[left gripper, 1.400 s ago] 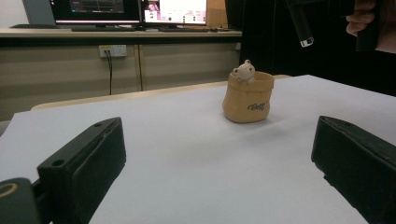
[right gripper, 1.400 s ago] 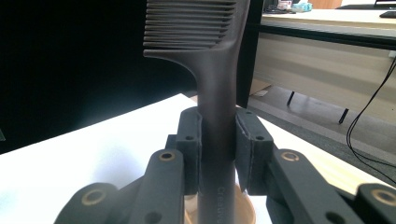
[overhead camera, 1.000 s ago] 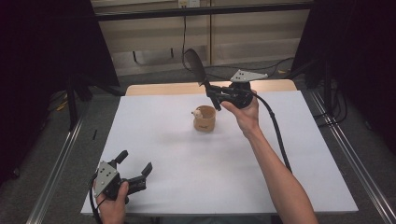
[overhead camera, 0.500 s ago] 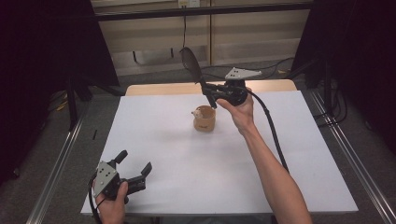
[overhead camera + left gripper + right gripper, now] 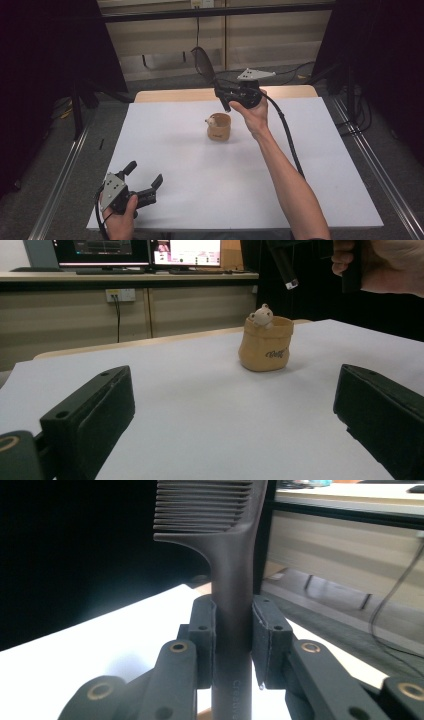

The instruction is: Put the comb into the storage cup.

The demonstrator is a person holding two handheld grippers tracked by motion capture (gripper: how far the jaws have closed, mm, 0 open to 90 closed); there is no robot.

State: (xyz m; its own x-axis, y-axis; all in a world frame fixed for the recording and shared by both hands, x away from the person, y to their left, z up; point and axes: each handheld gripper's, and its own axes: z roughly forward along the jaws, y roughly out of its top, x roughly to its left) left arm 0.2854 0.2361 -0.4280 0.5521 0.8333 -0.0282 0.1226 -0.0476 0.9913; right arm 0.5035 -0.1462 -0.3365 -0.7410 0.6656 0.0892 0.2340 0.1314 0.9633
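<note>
A dark comb (image 5: pixel 202 62) stands tilted in the air, teeth end up and to the far left, over the far middle of the white table (image 5: pixel 175 150). My right gripper (image 5: pixel 226 96) is shut on its handle, and in the right gripper view the pads (image 5: pixel 263 630) press both sides of the comb (image 5: pixel 210 510). Just below it sits a small tan bag-shaped cup (image 5: pixel 219 129) with a little bear figure (image 5: pixel 212 120) at its rim. My left gripper (image 5: pixel 145 172) rests open at the near left corner, nothing between its jaws, facing the cup (image 5: pixel 265 345).
Metal rails (image 5: pixel 60 185) run along both sides of the table. A wooden strip (image 5: pixel 170 95) shows at the far edge. Cables (image 5: pixel 295 75) lie on the floor behind. Monitors (image 5: pixel 135 250) stand on a counter beyond the table.
The right hand has lifted the comb slightly and shifted it a little to the left. The left gripper has stayed put.
</note>
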